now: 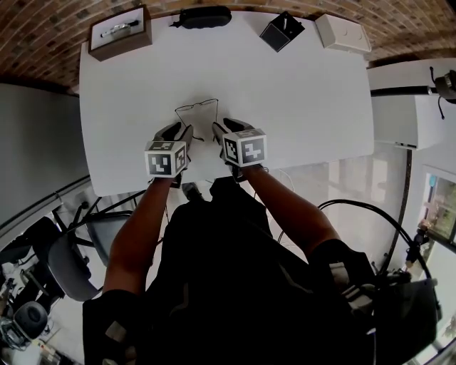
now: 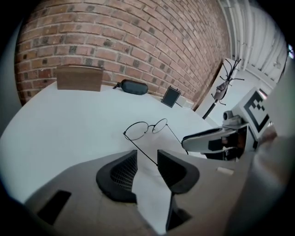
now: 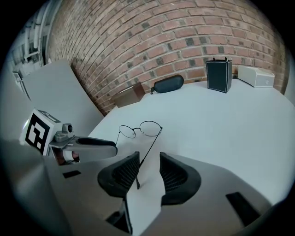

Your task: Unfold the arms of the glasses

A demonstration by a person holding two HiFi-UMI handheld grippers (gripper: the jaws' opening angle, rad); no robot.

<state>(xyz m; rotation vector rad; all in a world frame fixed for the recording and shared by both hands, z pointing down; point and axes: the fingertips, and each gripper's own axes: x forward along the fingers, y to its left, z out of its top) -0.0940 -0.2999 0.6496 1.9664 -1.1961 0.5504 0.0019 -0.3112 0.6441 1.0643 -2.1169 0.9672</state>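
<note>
Our left tongs (image 2: pixel 147 159) and our right tongs (image 3: pixel 149 161) are both open, side by side, low over the white desk (image 1: pixel 306 93). The glasses (image 1: pixel 197 108) sit on the desk just in front of both tongs, with their two thin arms spread out toward us. One arm tip reaches in between the jaws of each tongs, and neither squeezes it.

Glasses (image 1: pixel 197 108) are lying on the table (image 1: pixel 299 93), arm tips sitting between the jaws of left gripper (image 1: pixel 179 131) and right gripper (image 1: pixel 224 125), nearer the person. Lining the far edge behind, left to right: tray (image 1: pixel 120 32), case (image 1: pixel 205 17), upright box (image 1: pixel 281 31), flat box (image 1: pixel 343 33).
</note>
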